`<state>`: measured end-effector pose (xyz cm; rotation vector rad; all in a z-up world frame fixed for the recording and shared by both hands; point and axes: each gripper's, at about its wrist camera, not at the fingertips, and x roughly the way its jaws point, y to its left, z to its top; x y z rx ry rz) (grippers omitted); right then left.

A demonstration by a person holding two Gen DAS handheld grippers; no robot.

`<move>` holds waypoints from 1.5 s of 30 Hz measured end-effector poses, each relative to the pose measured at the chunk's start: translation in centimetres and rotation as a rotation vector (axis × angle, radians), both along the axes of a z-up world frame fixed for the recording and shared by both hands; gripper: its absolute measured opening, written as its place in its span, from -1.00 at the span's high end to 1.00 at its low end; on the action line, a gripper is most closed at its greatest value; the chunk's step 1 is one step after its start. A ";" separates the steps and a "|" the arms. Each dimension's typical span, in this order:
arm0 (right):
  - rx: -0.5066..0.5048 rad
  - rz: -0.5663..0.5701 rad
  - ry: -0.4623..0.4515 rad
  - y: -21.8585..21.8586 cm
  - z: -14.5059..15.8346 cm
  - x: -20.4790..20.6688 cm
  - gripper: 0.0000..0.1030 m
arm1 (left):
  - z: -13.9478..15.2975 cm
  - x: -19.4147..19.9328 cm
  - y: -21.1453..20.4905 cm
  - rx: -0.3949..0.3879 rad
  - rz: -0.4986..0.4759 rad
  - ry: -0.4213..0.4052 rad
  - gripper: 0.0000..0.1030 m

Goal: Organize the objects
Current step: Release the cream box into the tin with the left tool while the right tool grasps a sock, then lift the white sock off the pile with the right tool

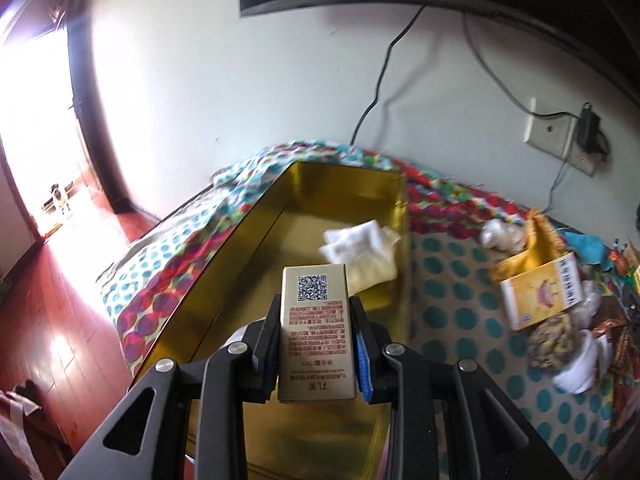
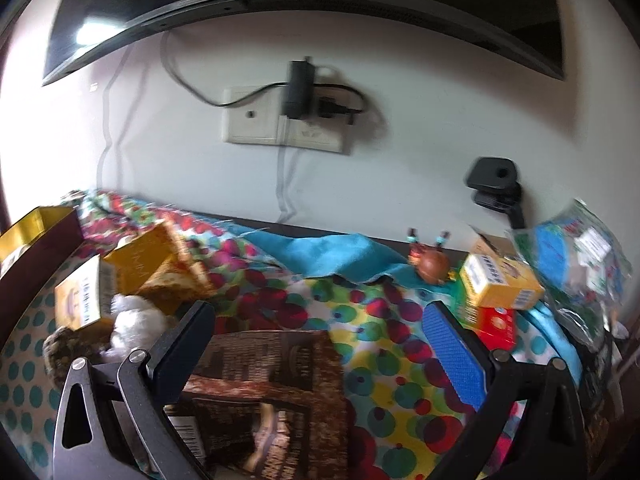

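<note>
Over the gold tin tray (image 1: 304, 184), on the left of the table: holding a small gold box (image 1: 314, 320).
Left hand-held gripper (image 1: 316, 344) clamping the gold box by its sides, above the tray's near half, white folded cloth (image 1: 356, 242) lying farther in. Right hand-held gripper (image 2: 320, 344) gaping wide, gripping nothing, hovering above a brown packet (image 2: 272, 384) on the dotted tablecloth (image 2: 380, 320).

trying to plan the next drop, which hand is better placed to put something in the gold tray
Left. Its gripper is shut on the small gold box, held right over the gold tray. The right gripper is open, holds nothing, and sees only the tray's corner far left.
</note>
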<state>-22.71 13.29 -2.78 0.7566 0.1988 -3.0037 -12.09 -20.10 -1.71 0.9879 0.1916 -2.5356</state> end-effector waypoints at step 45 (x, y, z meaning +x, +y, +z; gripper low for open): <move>-0.005 0.292 -0.207 -5.3 -1.8 2.5 -0.10 | -0.3 5.1 1.1 0.058 -0.082 0.085 -0.74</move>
